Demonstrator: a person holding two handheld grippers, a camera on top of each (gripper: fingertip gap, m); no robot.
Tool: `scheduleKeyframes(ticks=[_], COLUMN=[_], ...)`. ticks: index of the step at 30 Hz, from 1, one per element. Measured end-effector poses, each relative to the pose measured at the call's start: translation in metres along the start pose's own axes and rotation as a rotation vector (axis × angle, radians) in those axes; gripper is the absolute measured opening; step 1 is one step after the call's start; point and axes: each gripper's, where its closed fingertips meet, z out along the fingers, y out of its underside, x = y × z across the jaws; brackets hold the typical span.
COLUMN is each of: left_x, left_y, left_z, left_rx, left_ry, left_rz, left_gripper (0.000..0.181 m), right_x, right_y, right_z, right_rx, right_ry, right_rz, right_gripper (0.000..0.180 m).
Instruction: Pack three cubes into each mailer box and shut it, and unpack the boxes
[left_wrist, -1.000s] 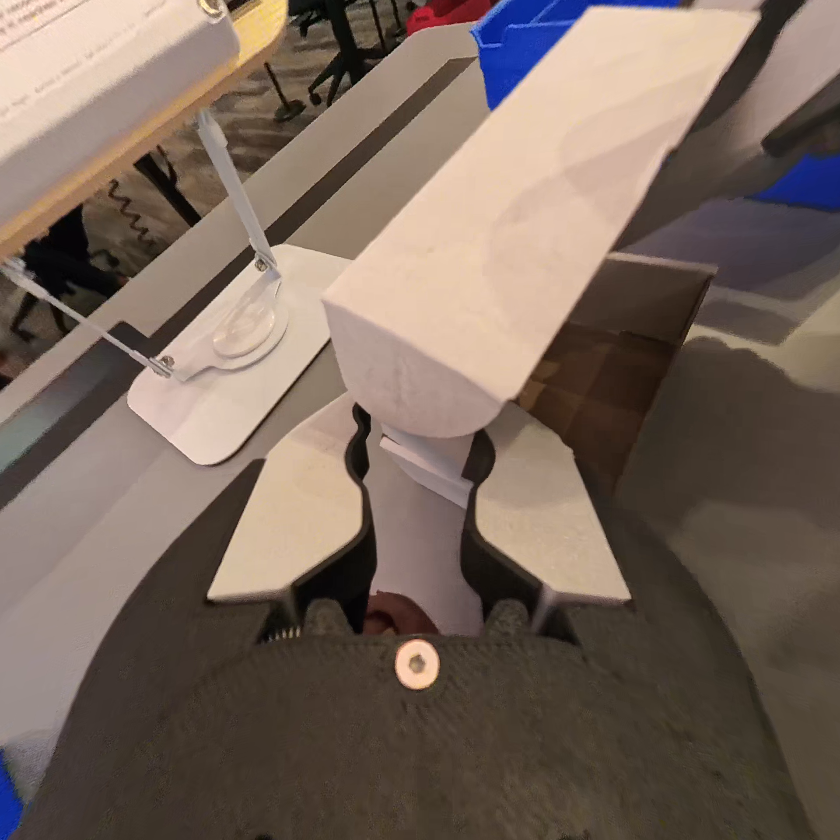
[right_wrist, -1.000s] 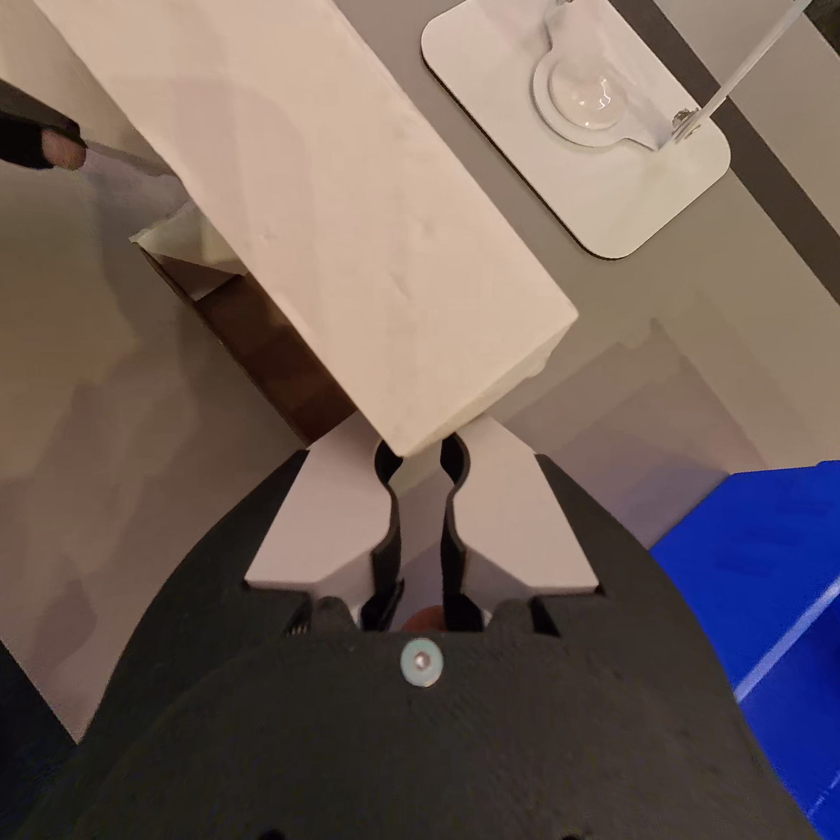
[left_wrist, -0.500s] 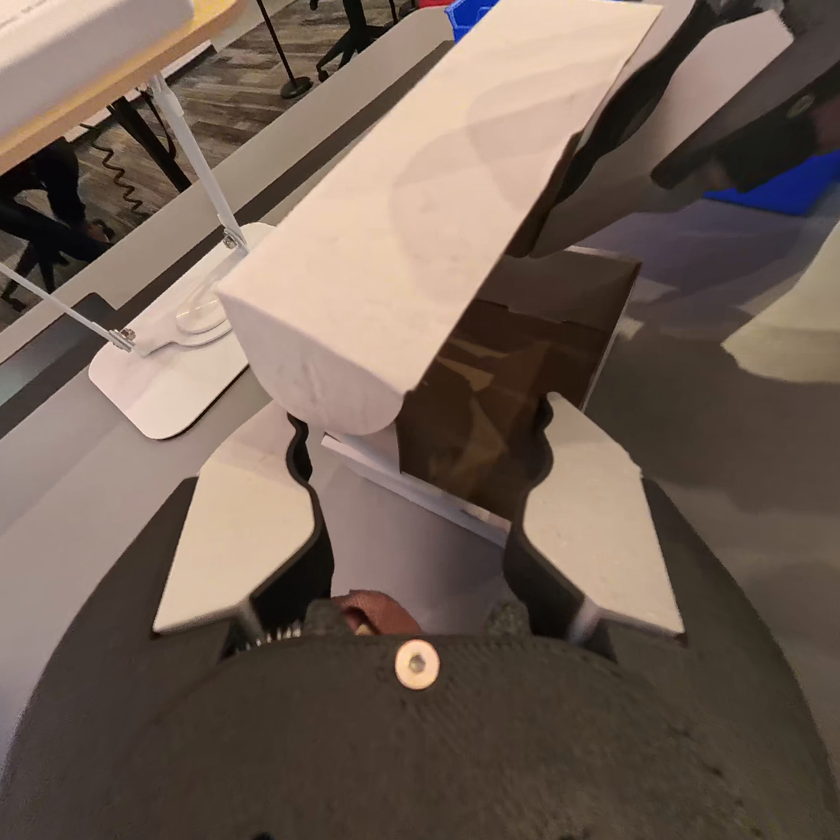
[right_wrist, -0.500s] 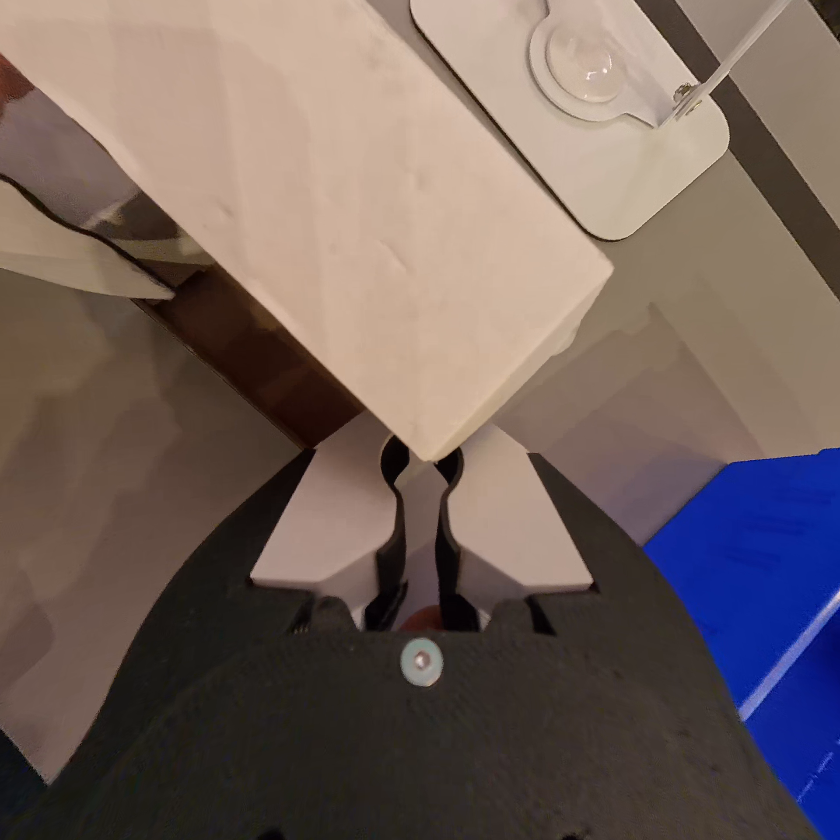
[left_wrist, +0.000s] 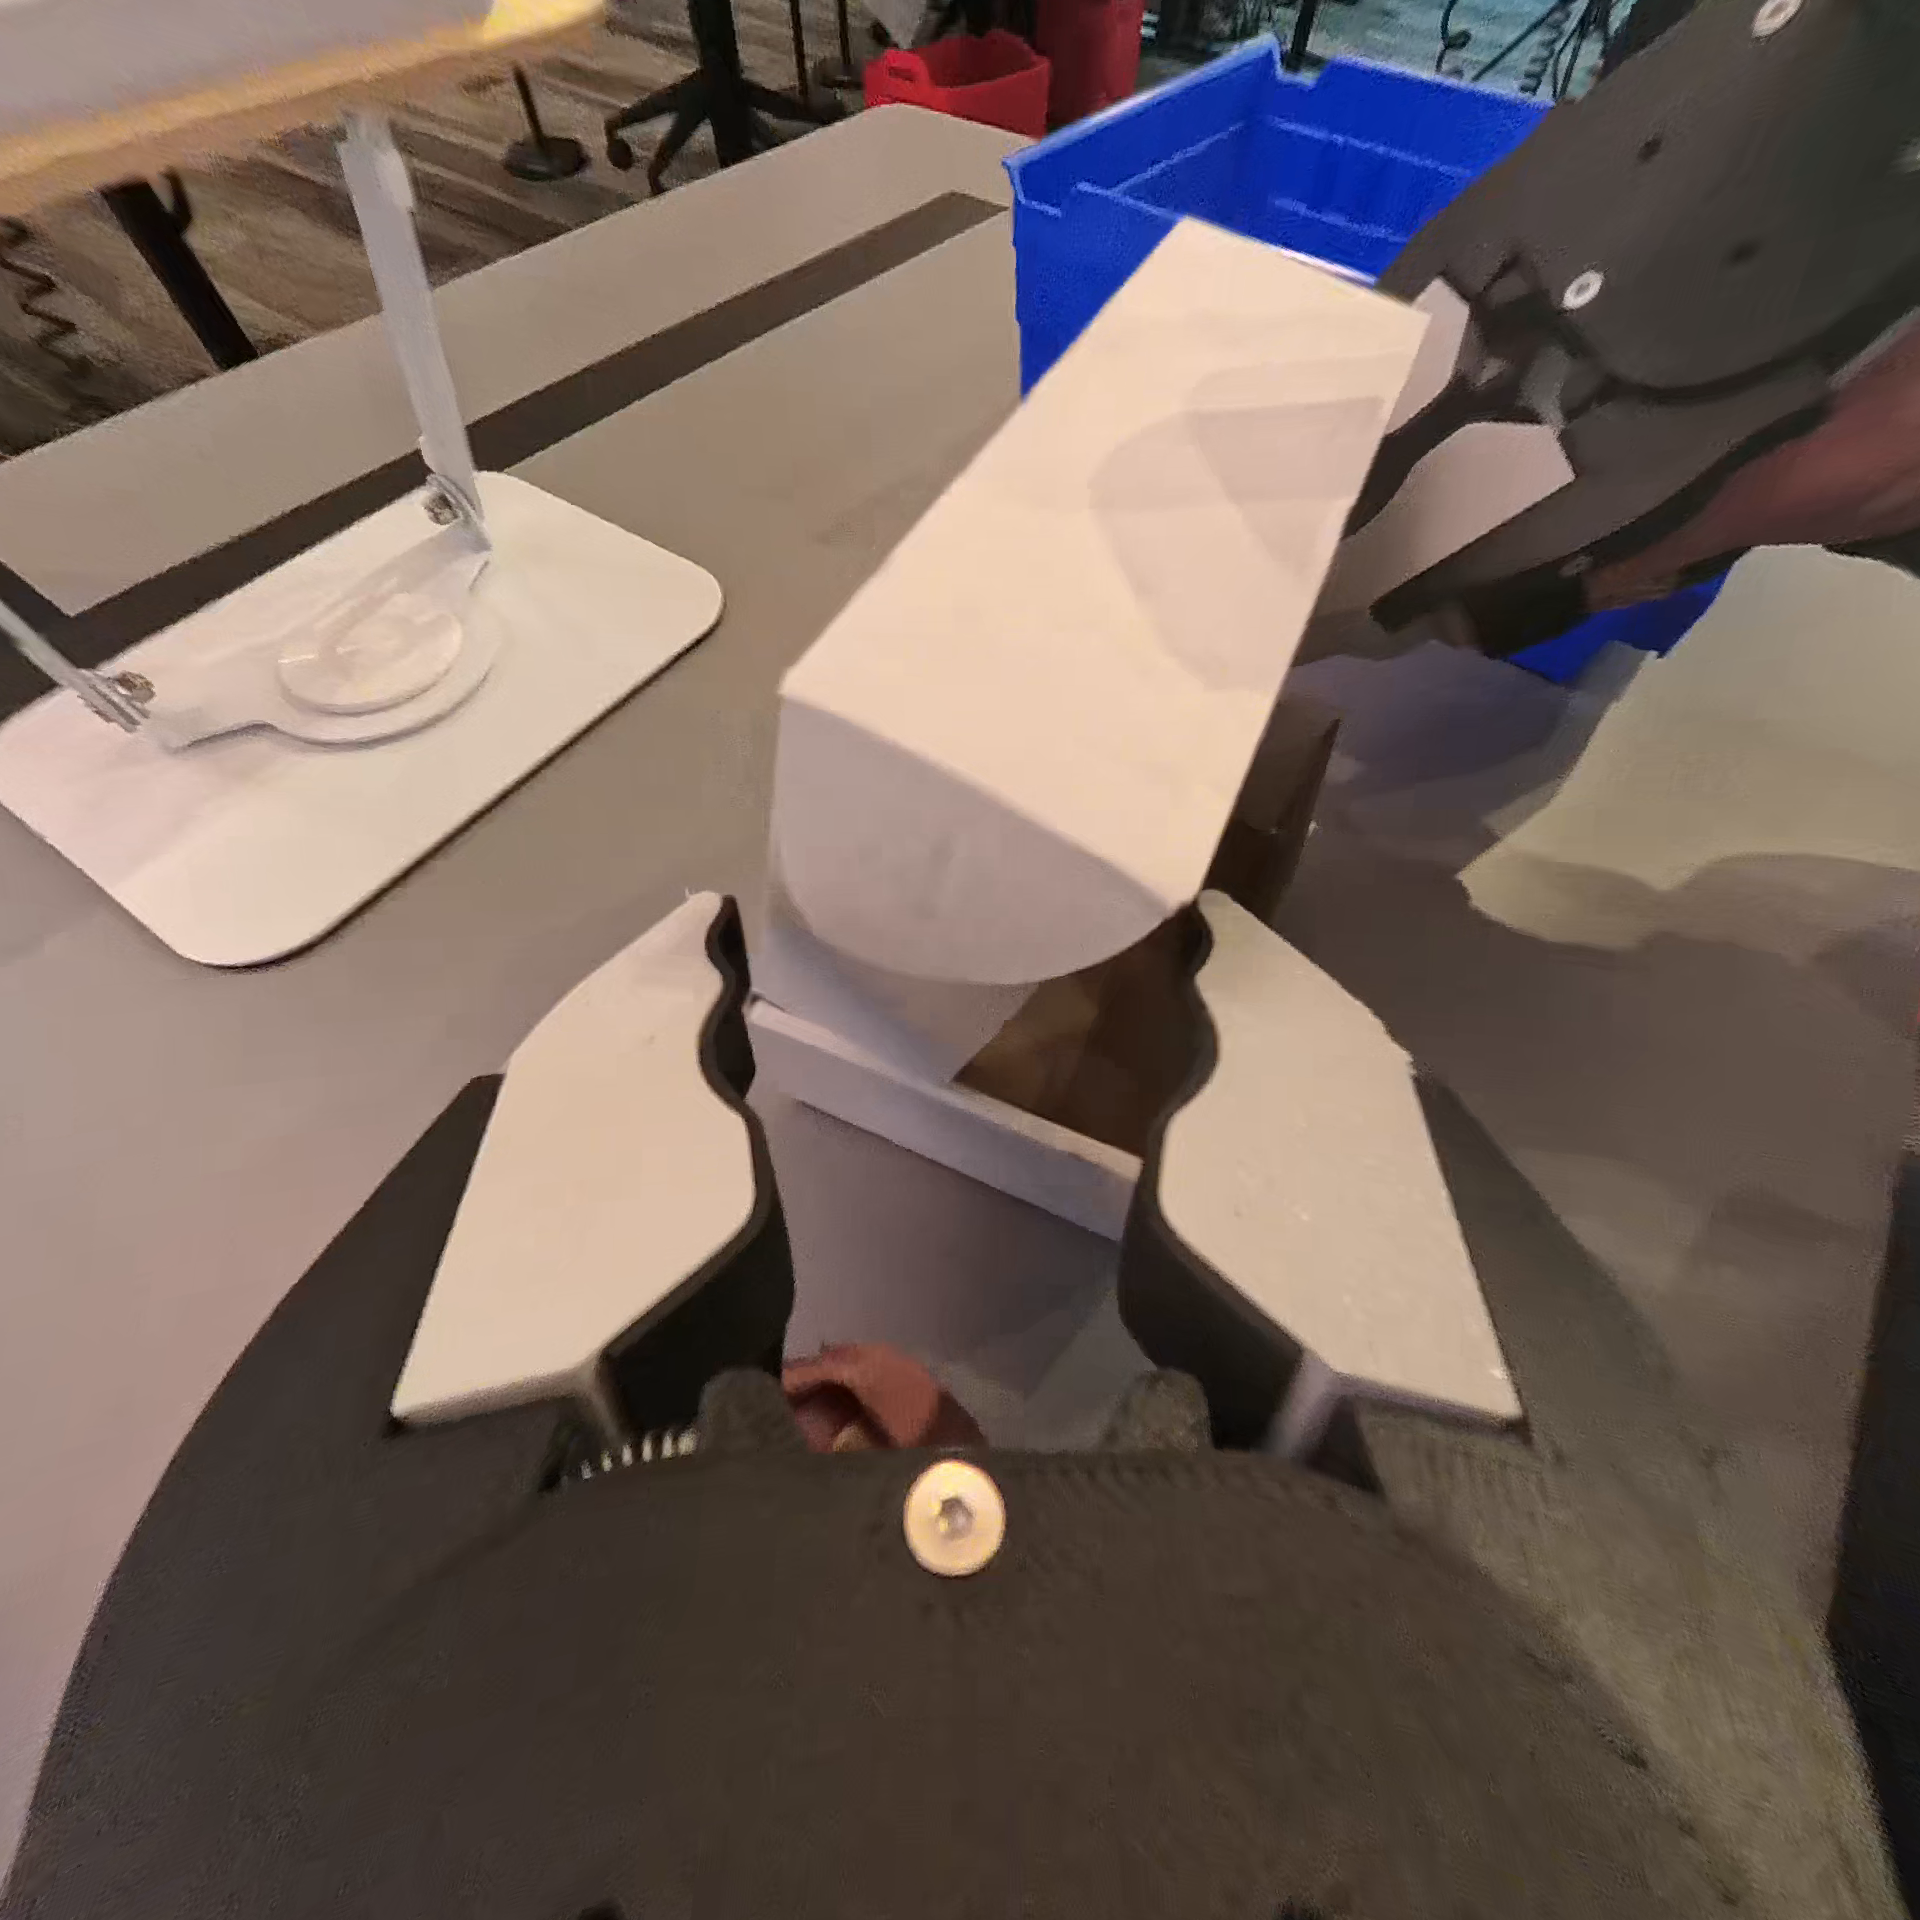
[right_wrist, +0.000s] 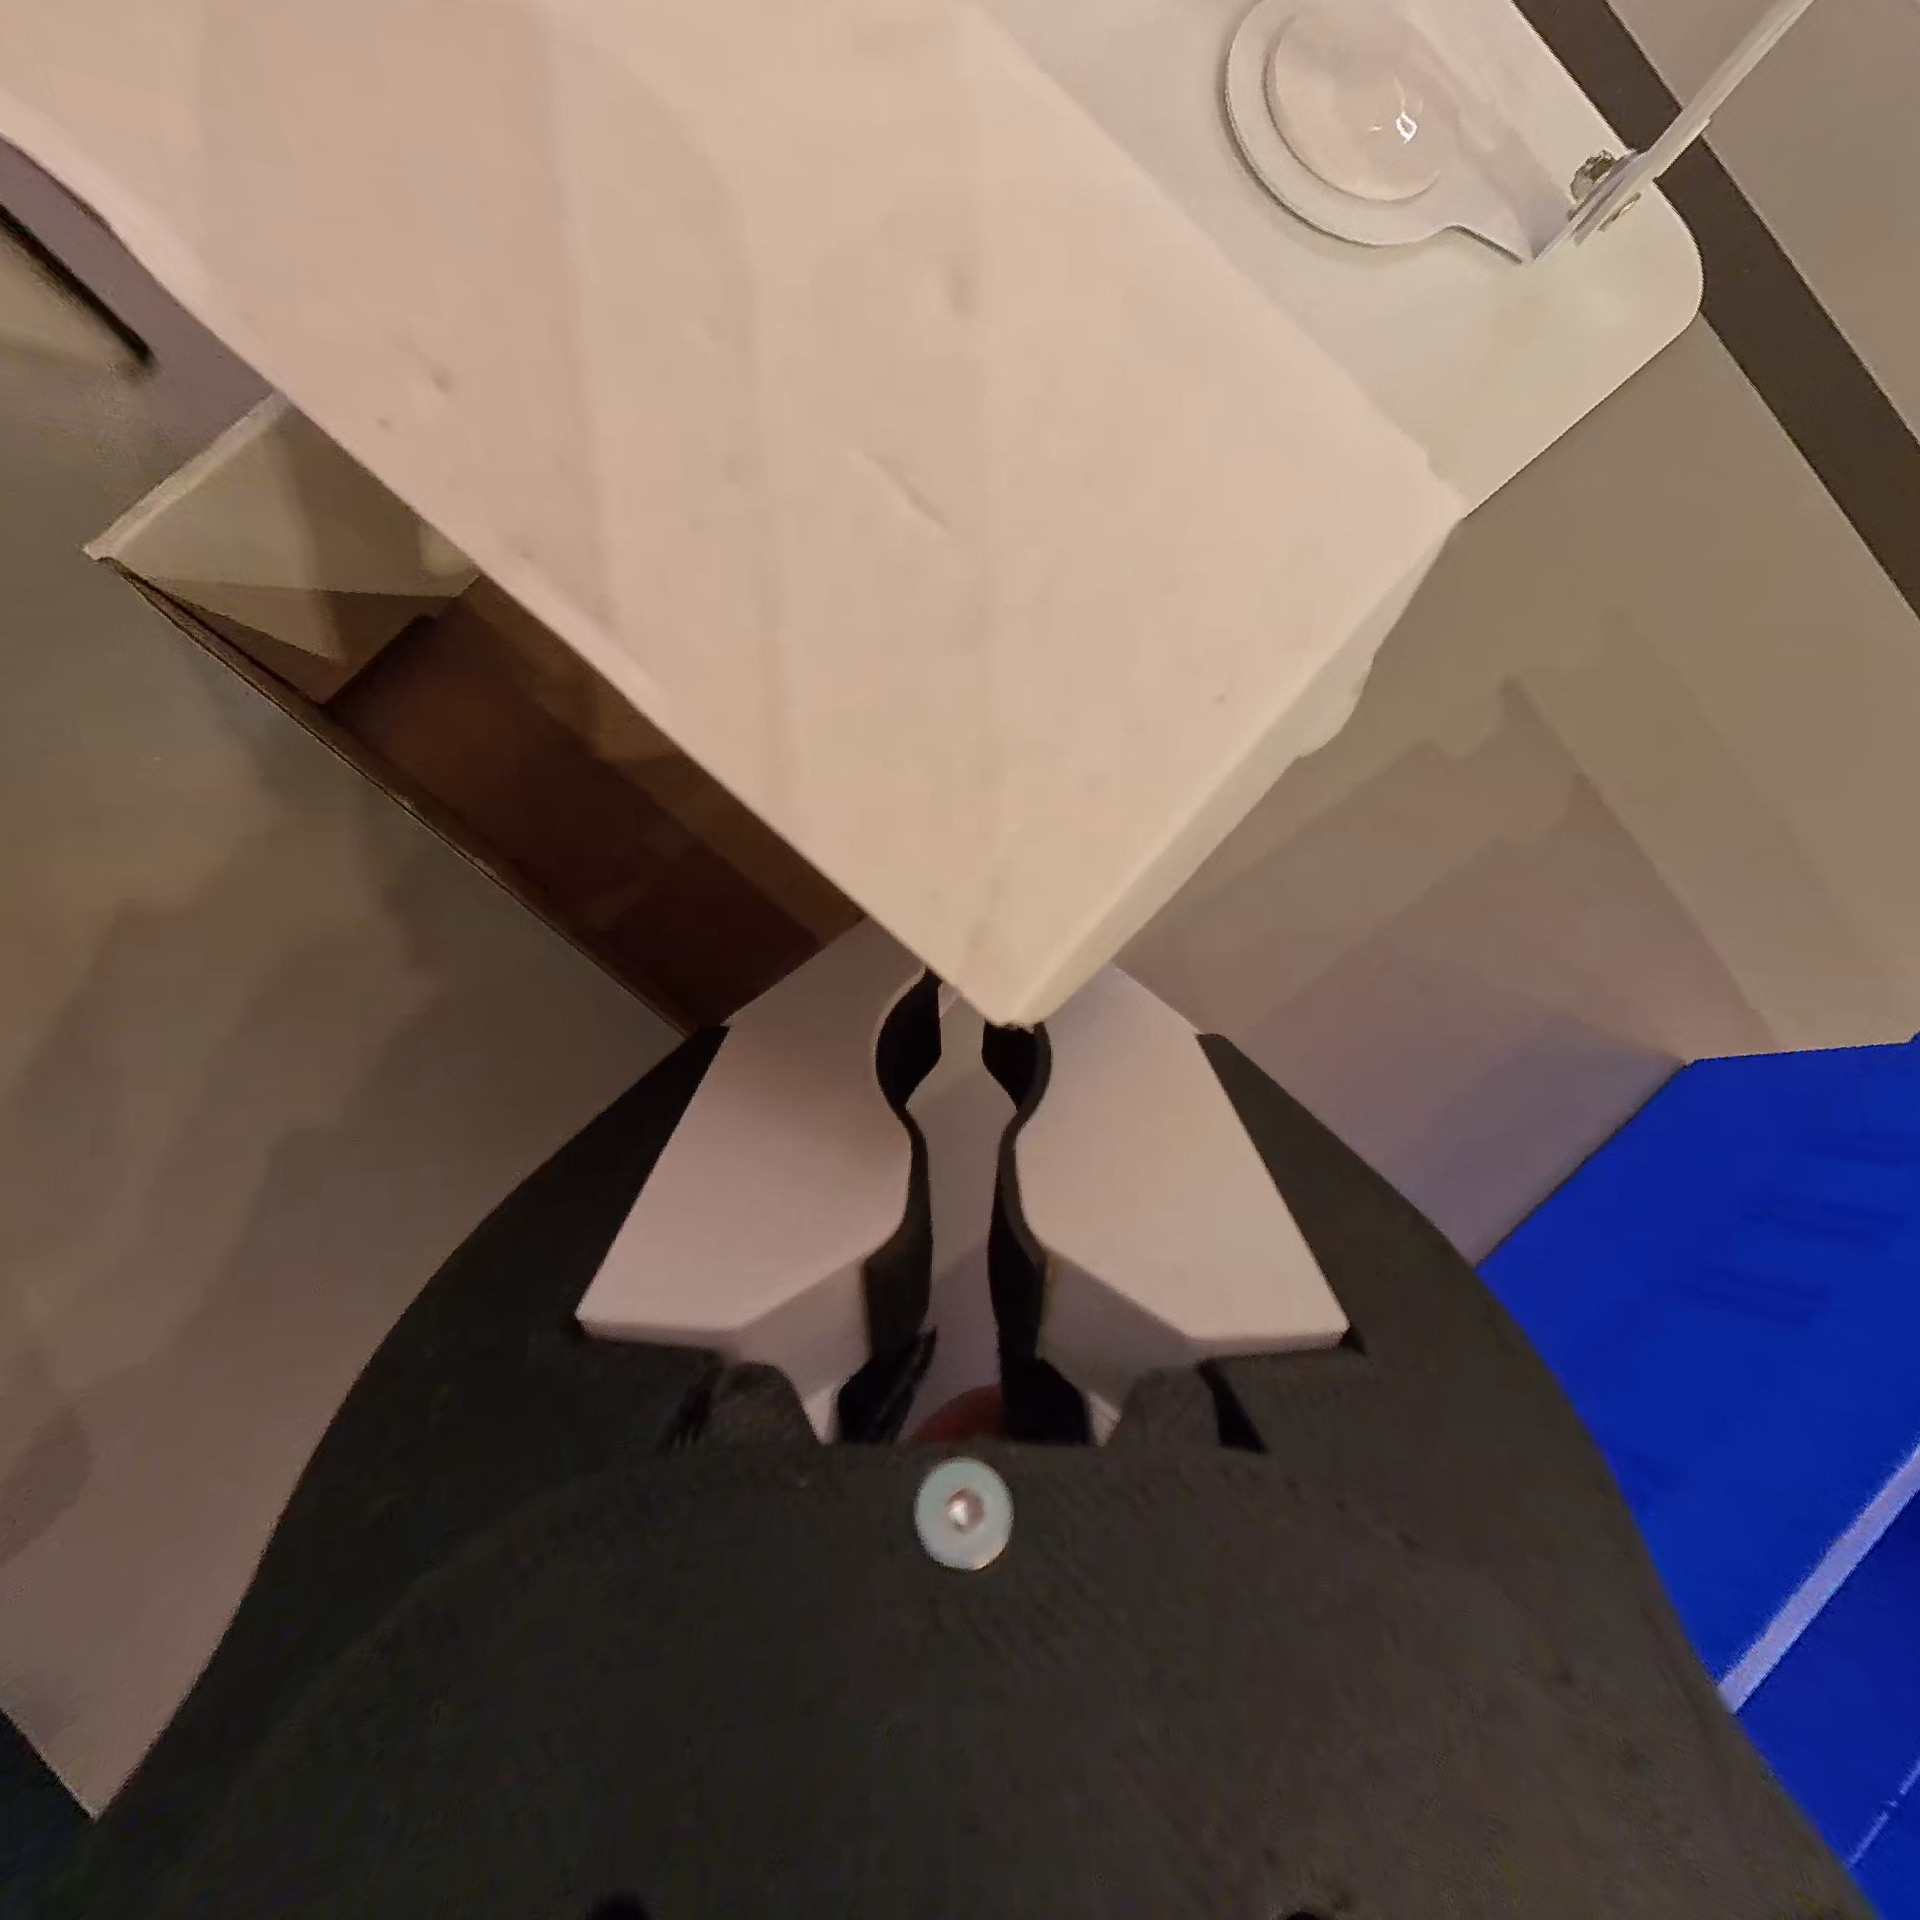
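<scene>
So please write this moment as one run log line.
box: on table, lid raised | right gripper: shut on lid corner | left gripper: open at box end

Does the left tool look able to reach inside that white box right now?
Probably not yet. The left tool is open at the mailer box, but the raised lid, pinched by the right tool, slants over the brown interior.

white mailer box (left_wrist: 1091, 623), blue bin (left_wrist: 1278, 197)

Right tool (right_wrist: 961, 1023) pinches the mailer box lid (right_wrist: 790, 436).
</scene>
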Motion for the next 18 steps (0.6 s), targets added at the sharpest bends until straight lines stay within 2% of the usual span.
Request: scheduleKeyframes(ticks=[4,8,10,12,16,18], left_x=[-0.012,-0.01,-0.006,-0.01,-0.011,-0.01], left_y=[-0.001,0.006,0.003,0.0,0.0,0.003], left_z=[-0.012,-0.001,0.006,0.009,0.012,0.016], left_rx=[-0.018,-0.061,-0.04,-0.026,-0.056,-0.092], left_ry=[-0.022,0.017,0.026,0.011,0.024,0.013], left_rz=[0.144,0.271,0.303,0.294,0.231,0.188], left_gripper=[0.074,0.071,0.06,0.051,0.053,0.06], right_x=[0.0,-0.001,-0.001,-0.001,-0.003,-0.006], right_y=[0.0,0.0,0.001,0.002,0.003,0.004], right_z=[0.001,0.002,0.003,0.004,0.008,0.011], right_rx=[0.001,-0.004,-0.008,-0.011,-0.02,-0.03], right_ry=[-0.005,-0.013,-0.012,-0.011,-0.023,-0.037], right_rz=[-0.003,-0.009,-0.013,-0.011,-0.027,-0.025], right_gripper=[0.0,0.0,0.0,0.0,0.0,0.0])
